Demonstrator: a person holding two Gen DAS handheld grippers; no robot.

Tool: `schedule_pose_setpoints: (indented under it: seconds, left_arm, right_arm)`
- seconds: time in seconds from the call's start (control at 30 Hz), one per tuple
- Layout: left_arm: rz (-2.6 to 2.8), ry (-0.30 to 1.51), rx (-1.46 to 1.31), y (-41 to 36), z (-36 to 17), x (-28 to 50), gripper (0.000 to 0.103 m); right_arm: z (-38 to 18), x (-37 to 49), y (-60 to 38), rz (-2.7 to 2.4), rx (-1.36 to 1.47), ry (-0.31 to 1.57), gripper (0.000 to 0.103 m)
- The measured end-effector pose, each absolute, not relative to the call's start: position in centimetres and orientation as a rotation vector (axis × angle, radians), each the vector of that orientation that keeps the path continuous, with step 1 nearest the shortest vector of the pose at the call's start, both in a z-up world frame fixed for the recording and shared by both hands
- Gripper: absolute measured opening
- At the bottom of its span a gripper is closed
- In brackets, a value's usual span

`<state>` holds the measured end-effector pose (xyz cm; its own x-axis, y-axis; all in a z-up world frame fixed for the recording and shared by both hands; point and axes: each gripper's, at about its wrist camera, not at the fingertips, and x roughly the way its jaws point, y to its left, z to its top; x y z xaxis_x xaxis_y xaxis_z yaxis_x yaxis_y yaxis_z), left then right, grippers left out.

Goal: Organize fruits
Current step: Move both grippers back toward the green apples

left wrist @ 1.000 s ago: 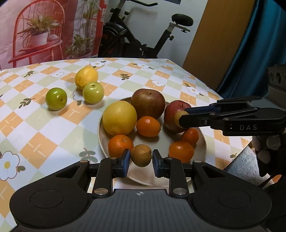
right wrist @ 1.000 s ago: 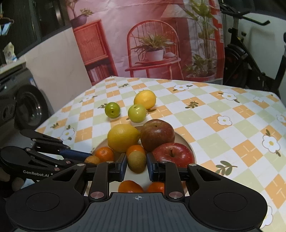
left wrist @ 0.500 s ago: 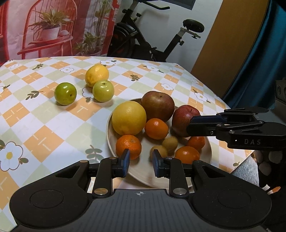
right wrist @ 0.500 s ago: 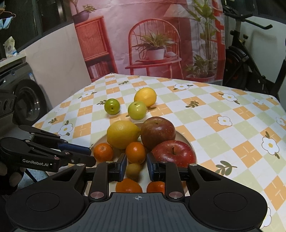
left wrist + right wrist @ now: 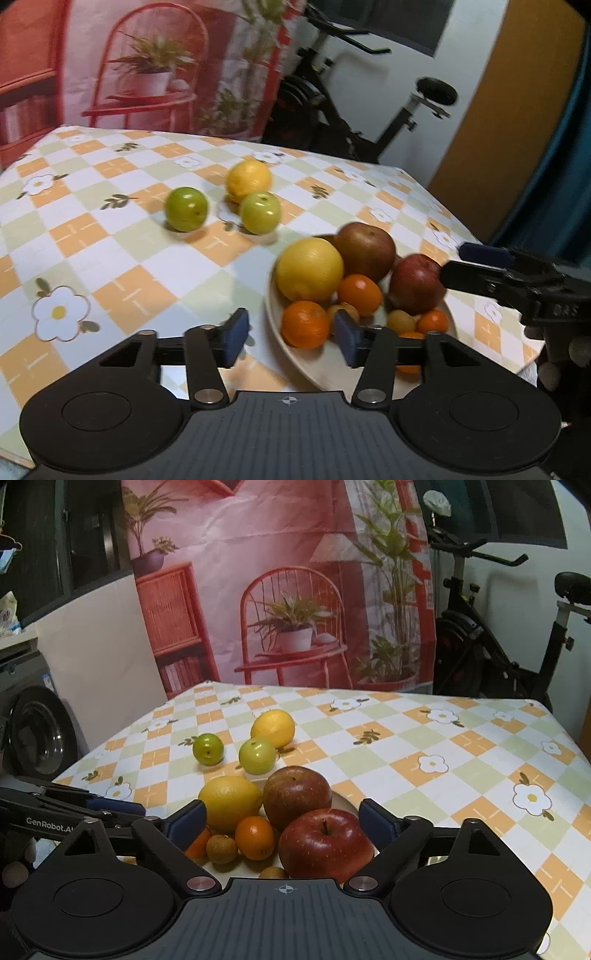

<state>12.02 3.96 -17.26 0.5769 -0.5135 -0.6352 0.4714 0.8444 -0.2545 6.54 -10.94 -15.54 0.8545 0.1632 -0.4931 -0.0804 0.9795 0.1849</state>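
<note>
A beige plate (image 5: 325, 365) (image 5: 349, 799) holds a large yellow citrus (image 5: 309, 269) (image 5: 229, 803), a brownish apple (image 5: 365, 250) (image 5: 297, 794), a red apple (image 5: 416, 282) (image 5: 325, 843), several small oranges and two small brown fruits (image 5: 400, 320) (image 5: 221, 848). Two green fruits (image 5: 185, 208) (image 5: 259, 213) and a lemon (image 5: 248, 180) (image 5: 272, 728) lie loose on the checked tablecloth beyond the plate. My left gripper (image 5: 290, 334) is open and empty above the plate's near left rim. My right gripper (image 5: 282, 821) is open and empty over the plate; it also shows in the left wrist view (image 5: 480, 266).
The table (image 5: 424, 738) has a checked floral cloth; its edges fall off at the right and near side. An exercise bike (image 5: 517, 627) and a printed backdrop (image 5: 288, 590) stand behind. A washing machine (image 5: 37, 734) is at the left.
Both grippers let go of the small brown fruits, which now lie on the plate. Both have opened wide and pulled back and upward; the left one swung to the left.
</note>
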Motion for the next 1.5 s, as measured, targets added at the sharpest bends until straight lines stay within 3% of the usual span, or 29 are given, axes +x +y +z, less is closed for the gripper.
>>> schedule_pose_setpoints:
  seconds: [0.17,0.7,1.1,1.5]
  left_arm:
    - [-0.551,0.751,-0.049,4.1,-17.0,11.9,0.064]
    - [-0.442,0.630,0.004,5.7,-14.0,13.1,0.068]
    - [-0.337,0.561,0.020,7.8,-10.2,17.4,0.068]
    - [-0.281,0.602,0.052,9.6,-10.6,20.5,0.067]
  right_arm:
    - [-15.6,6.3,-11.1,0.095,0.165,0.493,0.103]
    - [-14.4,7.5,-14.6,0.000,0.266,0.413,0.103]
    - [-12.2,13.2,-14.2,0.187,0.287,0.503,0.103]
    - [-13.1,18.2,-11.4,0.247,0.170,0.608,0.101]
